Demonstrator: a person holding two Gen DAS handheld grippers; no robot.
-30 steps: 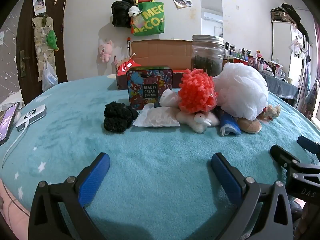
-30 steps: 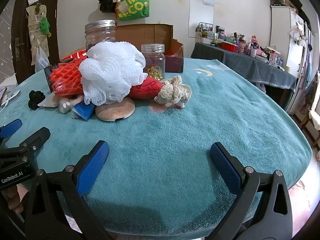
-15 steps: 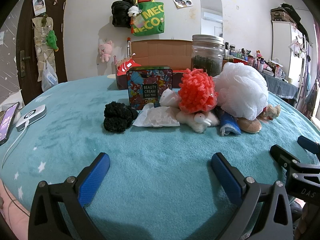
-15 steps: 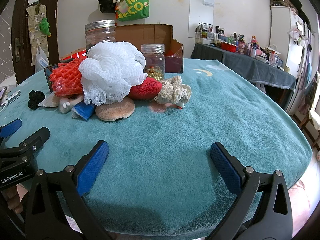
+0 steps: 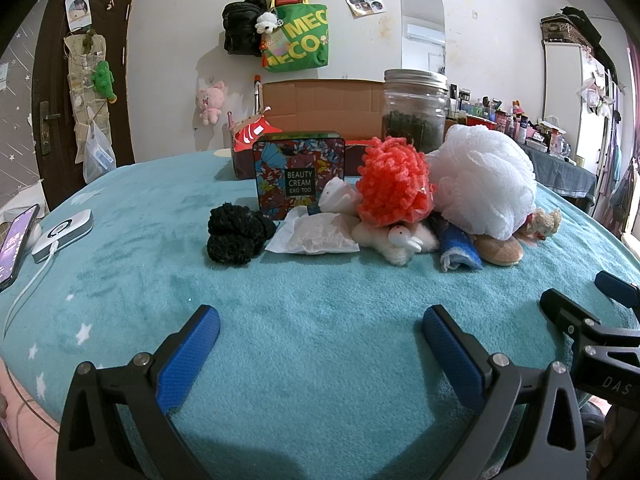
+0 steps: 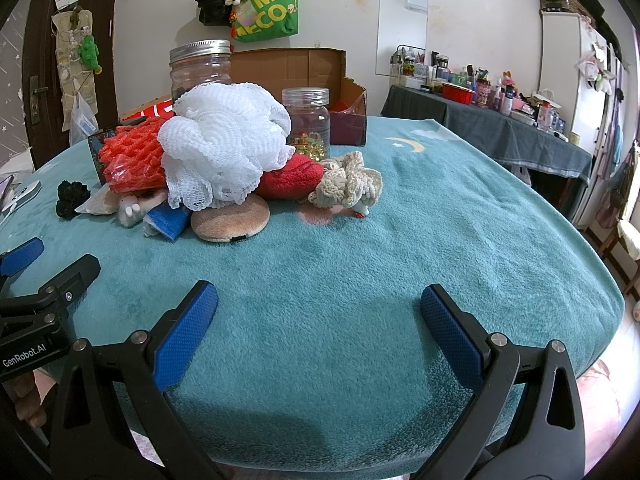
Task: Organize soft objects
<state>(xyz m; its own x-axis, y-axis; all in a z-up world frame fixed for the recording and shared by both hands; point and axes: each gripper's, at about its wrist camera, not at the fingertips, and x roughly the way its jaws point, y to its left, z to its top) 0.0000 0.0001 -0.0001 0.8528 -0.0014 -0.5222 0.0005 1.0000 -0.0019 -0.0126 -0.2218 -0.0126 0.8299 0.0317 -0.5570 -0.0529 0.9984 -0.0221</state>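
Both tools wait at the near edge of the teal-covered bench [image 6: 420, 216], well short of the heap: the left gripper [image 5: 320, 328] and the right gripper [image 6: 318, 304] each stand released, blue pads spread wide with nothing between them. The soft things lie bunched mid-bench in front of a cardboard box [image 6: 296, 68], which looks like the likely place to put them, though that is a guess. From the left sit a black fuzzy ball [image 5: 236, 234], a pale pouch [image 5: 314, 234], a small white plush [image 5: 400, 240], an orange mesh puff [image 5: 394, 184] and a white mesh puff [image 5: 484, 182] resting on a tan round pad [image 6: 230, 220] and a blue cloth [image 5: 460, 246]; a red plush [image 6: 292, 178] and a cream crocheted piece [image 6: 348, 184] lie on the right side. The step in hand seems to be the first pick, and it goes best from the outside in: the black ball for the left tool, the crocheted piece for the right, since each sits clear of its neighbours. Lifting the white puff early would free what it covers. Close gently on the bulk, not on loose mesh, and steer clear of the 2 glass jars [image 6: 306, 120] and the printed tin [image 5: 298, 174] just behind.
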